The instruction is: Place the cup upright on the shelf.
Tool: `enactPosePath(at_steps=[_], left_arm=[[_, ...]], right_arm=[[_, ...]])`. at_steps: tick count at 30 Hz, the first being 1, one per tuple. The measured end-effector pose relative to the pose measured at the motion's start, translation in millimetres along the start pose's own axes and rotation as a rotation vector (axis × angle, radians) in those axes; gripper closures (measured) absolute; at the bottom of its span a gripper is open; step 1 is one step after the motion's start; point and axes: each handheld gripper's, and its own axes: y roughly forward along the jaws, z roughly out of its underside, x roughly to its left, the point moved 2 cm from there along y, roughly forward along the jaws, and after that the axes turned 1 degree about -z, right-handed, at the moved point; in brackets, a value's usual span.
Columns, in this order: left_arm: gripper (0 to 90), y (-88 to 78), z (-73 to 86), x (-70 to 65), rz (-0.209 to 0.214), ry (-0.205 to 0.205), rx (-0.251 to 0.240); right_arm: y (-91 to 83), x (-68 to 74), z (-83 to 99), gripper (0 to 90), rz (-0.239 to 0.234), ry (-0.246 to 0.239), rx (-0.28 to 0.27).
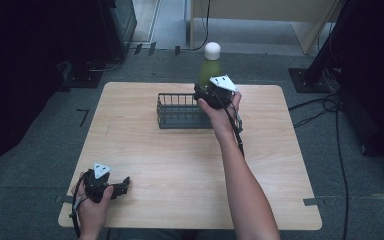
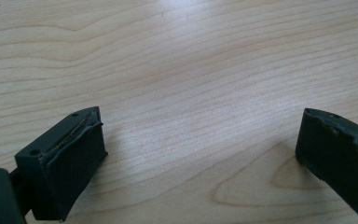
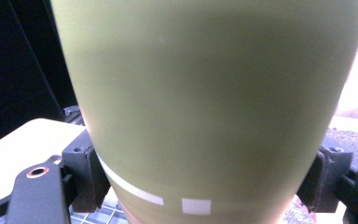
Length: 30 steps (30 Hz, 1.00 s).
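Observation:
A green bottle [image 1: 209, 70] with a white cap is held upright above the right end of a dark wire basket [image 1: 180, 111] at the back of the wooden table [image 1: 180, 165]. My right gripper [image 1: 206, 94] is shut on the bottle's lower body. In the right gripper view the green bottle [image 3: 209, 102] sits between both pads [image 3: 91, 179], with a white dashed band near its base. My left gripper [image 1: 122, 185] rests near the table's front left corner. Its jaws stand wide apart over bare wood, with nothing between the pads [image 2: 70, 168].
The table stands on grey carpet. Dark stands and cables [image 1: 325, 105] lie at the right, black equipment [image 1: 105, 35] at the back left, and a light wooden desk [image 1: 260, 20] behind. The person's right forearm [image 1: 245, 185] crosses the table's right half.

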Motion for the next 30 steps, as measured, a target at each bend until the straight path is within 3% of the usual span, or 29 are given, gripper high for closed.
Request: enactPosePath(at_steps=[19,30], left_arm=[[1.5,0.2,0.0,-0.1,-0.002,0.002,0.000],[1.5,0.2,0.0,-0.1,-0.002,0.002,0.000]], right_arm=[[15.8,-8.3,33.4,20.0,0.003,0.014,0.059],[16.0,-9.4,33.5,17.6,-0.010,0.041,0.065]])
